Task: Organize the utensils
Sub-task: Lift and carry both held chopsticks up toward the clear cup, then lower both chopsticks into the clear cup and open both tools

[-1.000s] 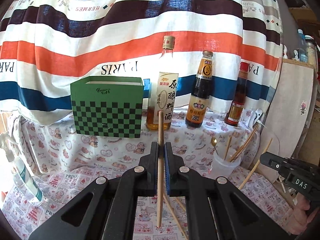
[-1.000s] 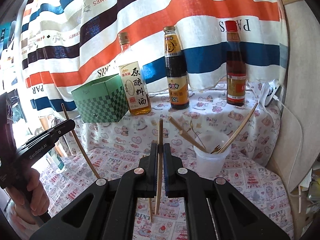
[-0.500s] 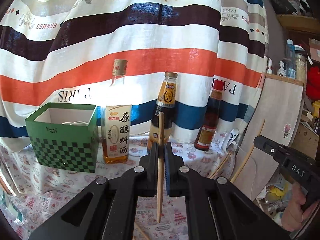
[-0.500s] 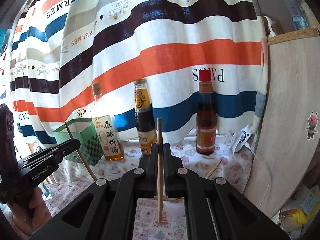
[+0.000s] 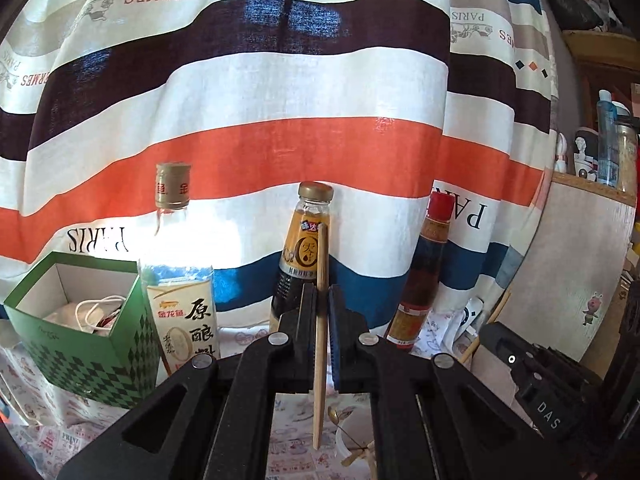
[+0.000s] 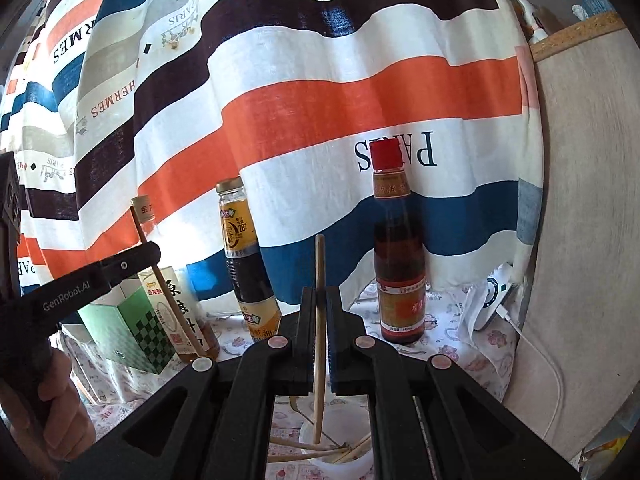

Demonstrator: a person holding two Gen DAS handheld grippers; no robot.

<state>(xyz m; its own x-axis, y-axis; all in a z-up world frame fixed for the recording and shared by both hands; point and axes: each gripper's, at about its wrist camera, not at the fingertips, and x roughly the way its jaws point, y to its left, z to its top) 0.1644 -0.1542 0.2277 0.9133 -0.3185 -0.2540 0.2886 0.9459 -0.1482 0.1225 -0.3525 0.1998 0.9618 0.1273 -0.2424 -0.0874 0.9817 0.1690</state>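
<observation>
Left wrist view: left gripper (image 5: 320, 300) clamped on a chopstick (image 5: 321, 320), held upright, lower tip hanging above the white cup (image 5: 348, 440) low and near. In the cup, a small gold spoon (image 5: 334, 414) and stick ends visible between the arms. Beyond, on the printed cloth (image 5: 48, 440), a green box (image 5: 92, 344) at far left with a white cord inside, then three bottles in a row: clear wine bottle (image 5: 176, 280), dark sauce bottle (image 5: 308, 248) straight behind the stick, red-capped bottle (image 5: 424, 276) to the right. Striped curtain (image 5: 280, 100) across the back. At near right, the other black tool marked DAS, with a thin stick end showing just beyond it. Right wrist view: right gripper (image 6: 319, 304) likewise squeezed shut on a second chopstick (image 6: 319, 320), upright, tip pointing down into the mouth of the cup (image 6: 344, 432), where several sticks already lean crosswise. At left, the left gripper (image 6: 152, 248) seen from the side, gripping its stick at a slant, a hand (image 6: 52, 408) below on the handle. Same three bottles and box behind; a white cable and charger at far right on the cloth. Judged from this: partly done, with several utensils already in the cup and two chopsticks in the air, not yet dropped. Left to do: lower each tip inside the rim and let go. Whether more utensils lie loose on the cloth cannot be told, the near cloth being hidden by the tools.
</observation>
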